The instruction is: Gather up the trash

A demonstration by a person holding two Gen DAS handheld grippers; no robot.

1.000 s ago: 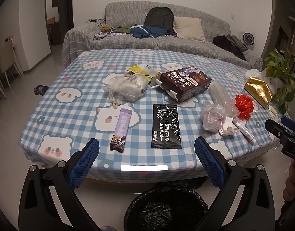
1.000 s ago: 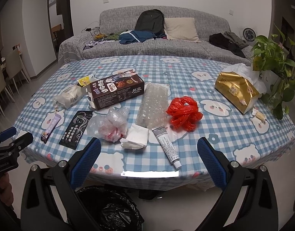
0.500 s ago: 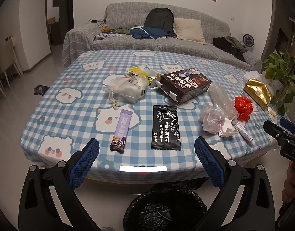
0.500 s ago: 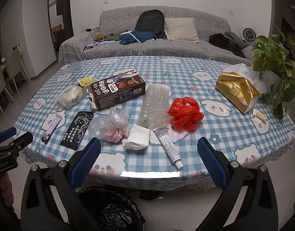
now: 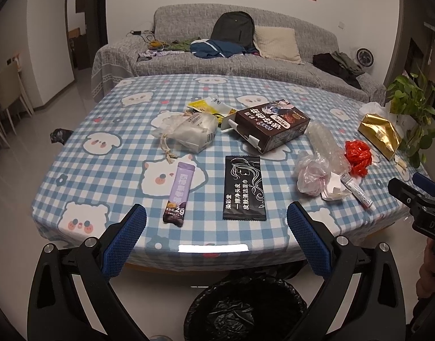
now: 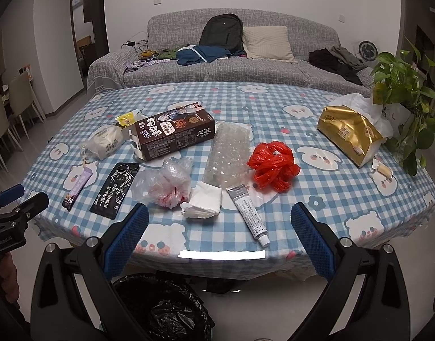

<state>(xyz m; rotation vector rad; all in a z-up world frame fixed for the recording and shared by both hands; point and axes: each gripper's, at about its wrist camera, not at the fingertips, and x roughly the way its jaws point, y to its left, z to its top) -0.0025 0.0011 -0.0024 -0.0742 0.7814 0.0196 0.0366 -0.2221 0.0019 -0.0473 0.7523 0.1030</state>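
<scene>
Trash lies scattered over the checked table. A purple sachet and a black wipe packet sit nearest my left gripper, which is open and empty, short of the table's front edge. A brown carton, a crumpled clear bag, a white tissue, a grey tube, bubble wrap and a red bag lie ahead of my right gripper, also open and empty. A black-lined bin stands on the floor under both.
A gold tissue pack and a potted plant stand at the table's right edge. A pale drawstring pouch and yellow wrapper lie further back. A grey sofa is behind the table. Chairs stand at the left.
Both grippers have drawn back slightly and risen a little; the table items look marginally farther away. Nothing on the table has moved, and both grippers stay open.
</scene>
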